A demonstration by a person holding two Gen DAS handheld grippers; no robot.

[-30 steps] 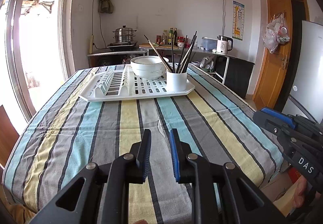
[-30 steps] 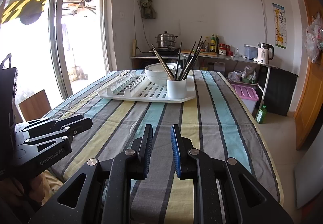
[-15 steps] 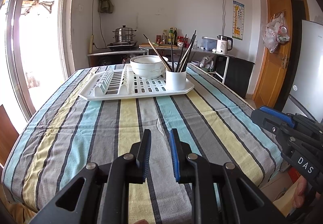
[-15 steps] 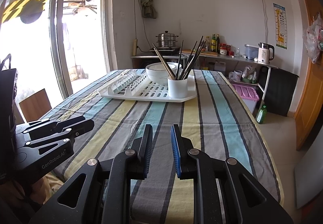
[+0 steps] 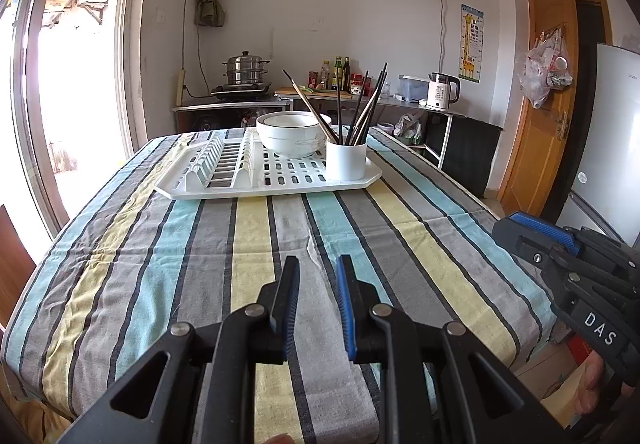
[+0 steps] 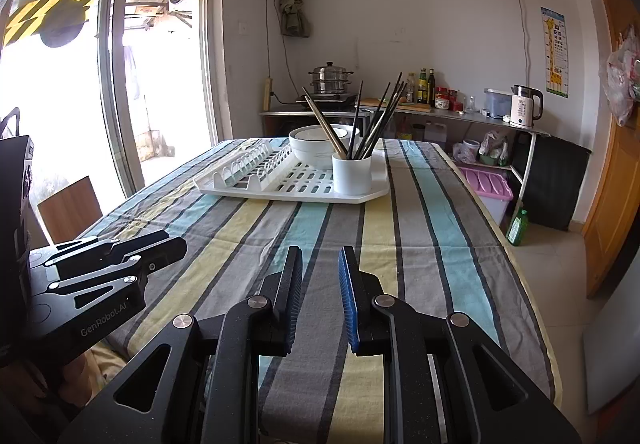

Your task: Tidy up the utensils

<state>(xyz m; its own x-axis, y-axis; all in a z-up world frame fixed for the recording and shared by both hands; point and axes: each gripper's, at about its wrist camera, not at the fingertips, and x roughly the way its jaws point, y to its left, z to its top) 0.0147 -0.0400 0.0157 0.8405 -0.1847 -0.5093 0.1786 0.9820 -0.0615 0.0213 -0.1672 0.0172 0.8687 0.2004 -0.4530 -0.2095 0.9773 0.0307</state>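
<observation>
The tabletop (image 5: pixel 280 244) fills both views, draped in a striped cloth (image 5: pixel 420 244) of grey, pale yellow and light blue bands with thin dark lines between them. The cloth hangs over the near and side edges, lightly creased across the middle. Toward the far end sits a white plastic dish rack (image 5: pixel 248 184), flat on the cloth, its slotted base showing and a row of upright plate dividers along its left part. The rest of the striped surface, from the rack to the near edge, shows only cloth.
</observation>
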